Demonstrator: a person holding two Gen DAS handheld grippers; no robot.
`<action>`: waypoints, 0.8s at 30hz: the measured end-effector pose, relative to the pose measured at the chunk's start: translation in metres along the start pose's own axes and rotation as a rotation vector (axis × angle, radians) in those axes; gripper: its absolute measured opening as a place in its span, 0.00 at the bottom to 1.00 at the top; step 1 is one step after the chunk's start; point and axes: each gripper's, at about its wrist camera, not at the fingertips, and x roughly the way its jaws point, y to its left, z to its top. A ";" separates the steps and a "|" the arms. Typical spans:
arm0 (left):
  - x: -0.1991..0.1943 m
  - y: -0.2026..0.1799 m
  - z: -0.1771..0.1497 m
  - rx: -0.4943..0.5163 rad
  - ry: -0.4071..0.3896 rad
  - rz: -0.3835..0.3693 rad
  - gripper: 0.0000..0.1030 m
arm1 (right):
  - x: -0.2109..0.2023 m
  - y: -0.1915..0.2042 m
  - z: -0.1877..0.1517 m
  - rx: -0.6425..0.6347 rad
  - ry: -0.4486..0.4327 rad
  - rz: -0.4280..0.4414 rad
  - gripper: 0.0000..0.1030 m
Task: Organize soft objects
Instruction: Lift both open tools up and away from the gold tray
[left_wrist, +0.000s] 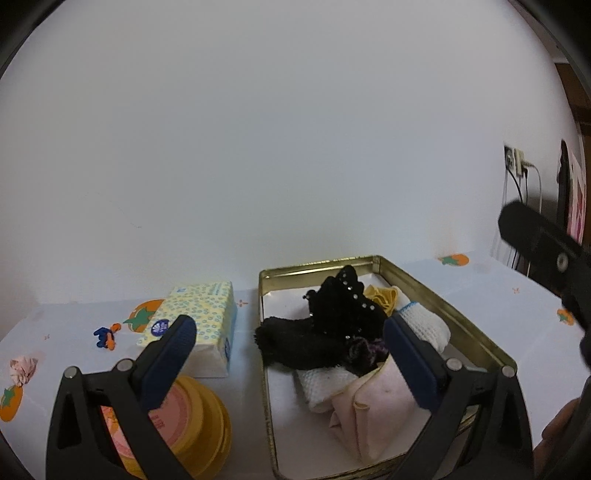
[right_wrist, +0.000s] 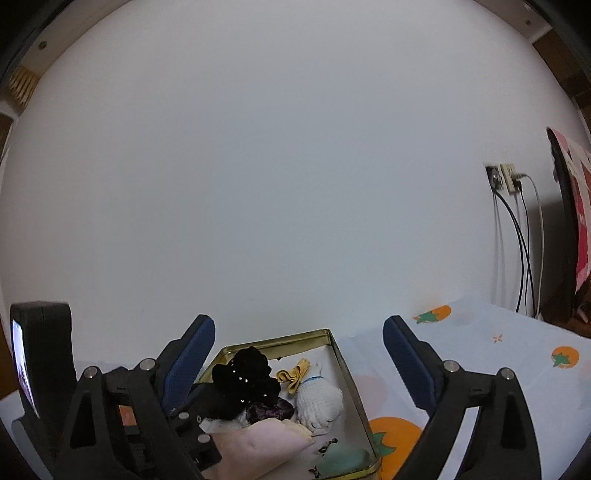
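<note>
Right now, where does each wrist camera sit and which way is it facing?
Left wrist: above the table's near edge, facing the wall over the gold tin; open left gripper shows, tissue pack to its left.
Right wrist: right of the tin, facing the wall; open right gripper shows.
Shared: tin, black scrunchie.

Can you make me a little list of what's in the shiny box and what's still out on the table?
box: gold metal tin, open
in the box: fuzzy black cloth with studs, yellow cloth, white knitted cloth, pale pink cloth
on the table: dotted yellow tissue pack, small crumpled pink cloth, round yellow and pink lid
left gripper: jaws open, empty
right gripper: jaws open, empty
</note>
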 end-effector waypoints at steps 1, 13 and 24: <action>-0.002 0.000 0.000 -0.005 -0.001 0.002 1.00 | 0.001 0.000 -0.001 -0.004 0.001 0.005 0.92; -0.015 0.004 -0.006 -0.015 -0.002 -0.003 1.00 | -0.019 0.012 -0.006 -0.036 -0.058 -0.004 0.99; -0.022 0.006 -0.008 -0.032 0.004 -0.008 1.00 | -0.027 0.005 -0.005 0.020 -0.068 -0.030 0.99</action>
